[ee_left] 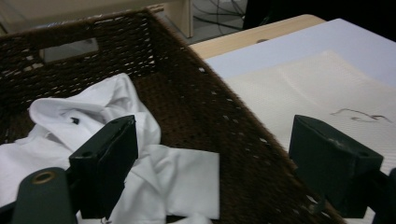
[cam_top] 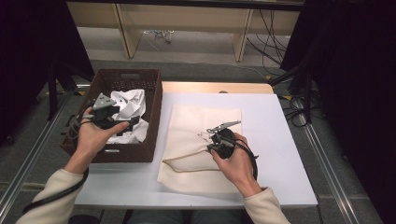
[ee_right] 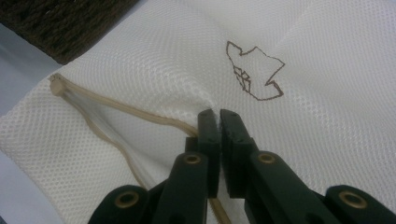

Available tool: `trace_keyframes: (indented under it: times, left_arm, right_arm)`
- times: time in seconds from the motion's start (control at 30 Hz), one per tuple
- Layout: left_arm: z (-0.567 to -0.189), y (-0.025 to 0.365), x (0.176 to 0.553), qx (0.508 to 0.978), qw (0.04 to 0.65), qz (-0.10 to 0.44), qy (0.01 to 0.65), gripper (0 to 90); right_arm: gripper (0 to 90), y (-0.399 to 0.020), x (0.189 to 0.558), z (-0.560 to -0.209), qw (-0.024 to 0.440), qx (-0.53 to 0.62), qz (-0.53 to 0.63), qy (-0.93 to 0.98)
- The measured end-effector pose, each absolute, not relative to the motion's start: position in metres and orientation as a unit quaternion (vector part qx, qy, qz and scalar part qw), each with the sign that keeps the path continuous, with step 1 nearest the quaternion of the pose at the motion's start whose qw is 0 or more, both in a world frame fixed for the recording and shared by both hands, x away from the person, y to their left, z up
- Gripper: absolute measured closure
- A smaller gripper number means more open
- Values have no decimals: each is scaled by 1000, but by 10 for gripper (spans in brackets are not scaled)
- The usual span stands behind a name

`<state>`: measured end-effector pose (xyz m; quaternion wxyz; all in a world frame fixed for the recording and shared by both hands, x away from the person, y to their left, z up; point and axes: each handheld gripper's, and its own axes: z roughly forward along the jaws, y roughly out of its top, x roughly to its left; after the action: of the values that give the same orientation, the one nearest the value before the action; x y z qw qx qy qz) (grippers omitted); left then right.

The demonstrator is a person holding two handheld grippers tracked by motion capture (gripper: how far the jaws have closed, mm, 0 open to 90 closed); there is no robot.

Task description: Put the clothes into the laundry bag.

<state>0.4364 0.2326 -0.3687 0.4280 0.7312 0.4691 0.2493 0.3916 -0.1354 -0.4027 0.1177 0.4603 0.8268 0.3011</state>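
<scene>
Left tongs [cam_top: 126, 122] gape over basket [cam_top: 154, 116], empty.

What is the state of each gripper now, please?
Left gripper: open, holding nothing, over the basket.
Right gripper: shut on the mesh bag.

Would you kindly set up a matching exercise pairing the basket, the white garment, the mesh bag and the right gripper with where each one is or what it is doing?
Things:
1. wicker basket
2. white garment
3. mesh bag
4. right gripper

Places or states:
A. lies crumpled inside the basket
B. lies flat on the white table top
C. stands at the table's left edge
D. jaws shut on the bag's hem

Pairs: 1-C, 2-A, 3-B, 4-D
</scene>
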Motion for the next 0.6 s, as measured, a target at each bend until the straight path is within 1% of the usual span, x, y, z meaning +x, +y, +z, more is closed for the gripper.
trace_keyframes:
  times: [0.03,0.1,0.13,0.3,0.43,0.47,0.53,0.57,0.6]
  left_arm:
    - [-370,235,442,735,416,247,475,155]
    - [-372,241,454,751,390,242,475,155]
    - [-374,243,460,752,384,240,479,155]
    - [-384,247,484,755,353,232,502,154]
    - [-396,246,500,747,344,232,518,153]
    - [-399,246,504,751,333,225,524,152]
    - [-409,245,512,743,331,215,540,145]
    - [-413,246,516,743,319,207,551,143]
    - [-416,247,518,744,309,204,556,142]
  right_arm:
    - [888,-136,392,-403,122,455,300,830]
    - [888,-136,392,-401,115,452,306,830]
    - [888,-137,392,-402,121,447,306,832]
    - [888,-136,391,-401,117,449,307,831]
    - [888,-138,391,-399,114,443,303,836]
    - [888,-137,390,-399,112,455,308,828]
    - [888,-139,391,-399,118,442,306,835]
    - [888,-138,389,-397,108,453,305,831]
    - [888,-137,390,-398,114,454,311,827]
